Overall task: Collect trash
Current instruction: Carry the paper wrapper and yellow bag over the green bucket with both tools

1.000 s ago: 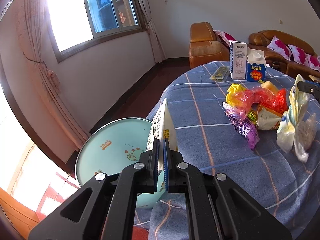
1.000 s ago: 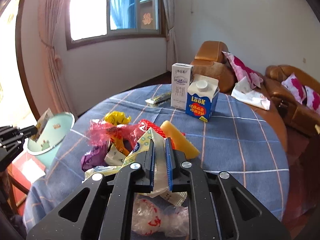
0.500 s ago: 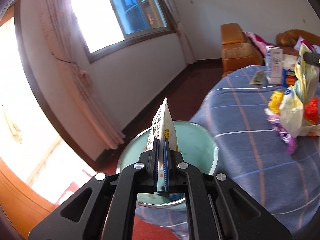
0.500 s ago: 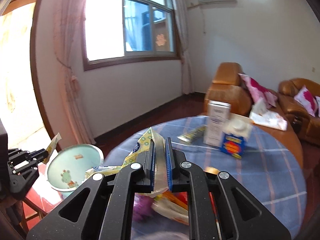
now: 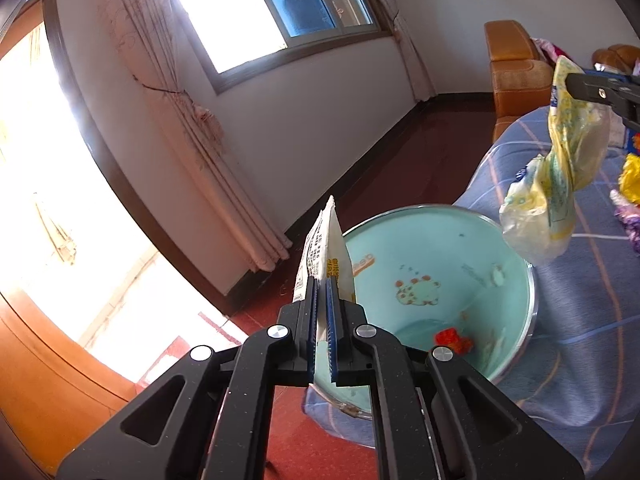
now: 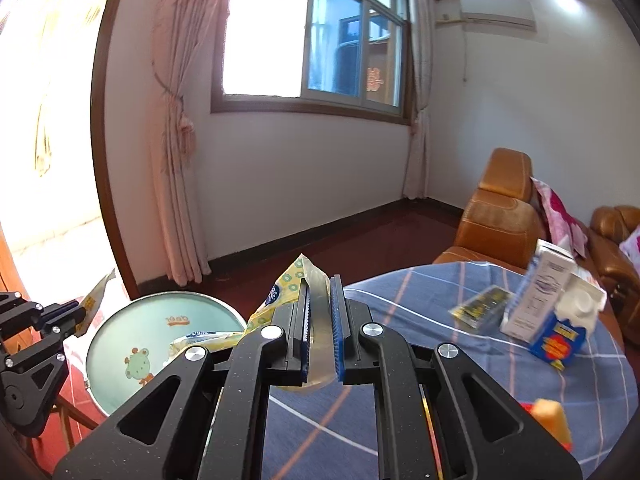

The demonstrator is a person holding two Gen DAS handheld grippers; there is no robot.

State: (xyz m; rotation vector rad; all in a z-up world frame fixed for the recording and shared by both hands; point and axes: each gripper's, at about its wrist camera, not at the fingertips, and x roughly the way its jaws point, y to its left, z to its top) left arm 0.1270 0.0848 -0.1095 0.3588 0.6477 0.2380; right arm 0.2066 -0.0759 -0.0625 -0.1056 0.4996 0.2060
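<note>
The left gripper (image 5: 322, 312) is clamped on a flat white wrapper (image 5: 326, 248) above the near rim of the basin (image 5: 528, 280); the right gripper (image 6: 319, 324) pinches a yellow plastic bag (image 5: 556, 184) near the table's edge (image 5: 480, 184) — both probably light, limp, slippery; hold at the edges.

A white-and-yellow wrapper (image 5: 326, 256) and a crumpled yellow bag (image 5: 556, 176) hang over the turquoise basin (image 5: 440, 276).

Brown sofa (image 6: 500, 216) – pink curtain (image 6: 176, 120) – window (image 6: 312, 36)
</note>
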